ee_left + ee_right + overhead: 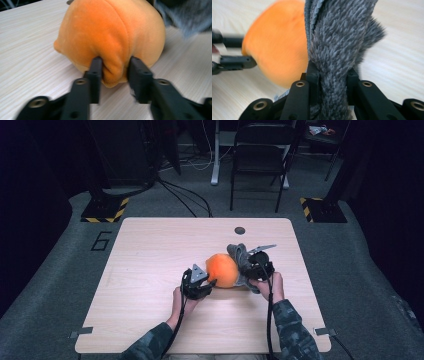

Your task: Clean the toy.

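A round orange plush toy [222,269] rests on the wooden table [150,250], right of centre. My left gripper [210,281] meets it from the lower left. In the left gripper view its jaws [115,70] pinch a fold of the orange plush [110,32], with fabric touching both pads. A grey fuzzy fabric piece [239,252] lies against the toy's right side. My right gripper [248,265] is shut on it. In the right gripper view the grey fabric [339,37] rises between the jaws [332,72], with the orange plush [277,50] just behind it on the left.
A small dark round hole [239,230] marks the table's far side. Beyond the table stand a black chair [260,150] and two stand bases with yellow-black stripes [105,210] [320,207]. Bare wood spreads across the table's left half.
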### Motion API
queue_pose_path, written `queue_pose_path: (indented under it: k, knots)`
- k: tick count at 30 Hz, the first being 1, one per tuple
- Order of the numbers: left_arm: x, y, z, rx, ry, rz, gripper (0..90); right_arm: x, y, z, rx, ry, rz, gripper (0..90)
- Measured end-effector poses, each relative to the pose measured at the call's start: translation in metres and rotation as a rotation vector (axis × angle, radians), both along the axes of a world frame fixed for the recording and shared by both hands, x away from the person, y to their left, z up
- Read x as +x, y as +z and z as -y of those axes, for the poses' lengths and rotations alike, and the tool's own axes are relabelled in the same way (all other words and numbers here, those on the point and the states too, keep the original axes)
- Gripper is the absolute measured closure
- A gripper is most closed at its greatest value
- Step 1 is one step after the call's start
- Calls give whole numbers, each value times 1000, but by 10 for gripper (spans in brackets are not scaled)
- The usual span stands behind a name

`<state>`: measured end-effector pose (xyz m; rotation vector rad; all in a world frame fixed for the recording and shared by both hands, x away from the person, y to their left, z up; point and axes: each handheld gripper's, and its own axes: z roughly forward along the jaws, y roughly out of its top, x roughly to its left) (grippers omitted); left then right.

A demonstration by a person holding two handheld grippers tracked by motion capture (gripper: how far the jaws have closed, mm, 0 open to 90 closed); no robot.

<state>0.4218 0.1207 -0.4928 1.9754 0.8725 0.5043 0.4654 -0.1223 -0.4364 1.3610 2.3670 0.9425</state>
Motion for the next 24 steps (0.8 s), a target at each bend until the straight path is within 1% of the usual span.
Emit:
queue_pose_path:
  k: [1,2,3,4,5,6,7,9,10,12,14,15,16,17,19,20,21,22,23,24]
  knots:
    - [-2,2,0,13,3,1,539,0,-5,-4,-18,-3,2,731]
    - [-4,3,1,13,7,-1,486,0,-9,-6,-27,-5,7,731]
    - [-5,3,2,27,7,4,452,0,-10,-5,-14,-10,2,731]
    - [-6,3,3,51,10,15,427,1,-9,-4,-7,-11,-4,731]
    - [-6,2,5,53,15,20,409,1,-9,-4,-8,-14,-1,731]
    - [-5,0,7,55,10,16,405,1,-9,-3,-3,-7,-2,730]
    - [-4,-2,10,76,4,20,420,1,-10,-3,-2,-11,4,731]
    - [-3,-8,14,86,6,49,518,1,-11,-4,-17,-9,7,730]
    - [-3,-8,15,85,12,54,583,1,-11,-4,-19,-11,9,730]
    - [-3,-8,15,66,13,58,672,1,-11,-4,-16,-16,10,730]
    - [-2,-7,15,56,14,68,733,1,-11,-2,-10,-14,16,730]
    - [-1,-5,14,45,17,69,753,2,-10,0,-4,-19,13,730]
    - [0,-4,14,38,15,66,766,2,-9,1,2,-19,23,730]
    - [1,-2,14,29,18,67,773,2,-7,2,7,-28,19,730]
    - [2,3,13,3,28,54,780,1,-1,4,12,-33,44,730]
    - [3,5,12,-13,37,52,784,-2,6,4,19,-33,55,731]
    - [3,7,12,-23,40,43,785,-4,10,4,31,-35,60,730]
    - [3,10,12,-32,42,39,786,-6,15,4,36,-27,70,731]
    - [3,13,11,-41,45,40,787,-8,21,2,49,-22,85,731]
    - [2,15,11,-45,42,32,786,-12,27,-1,63,-8,93,731]
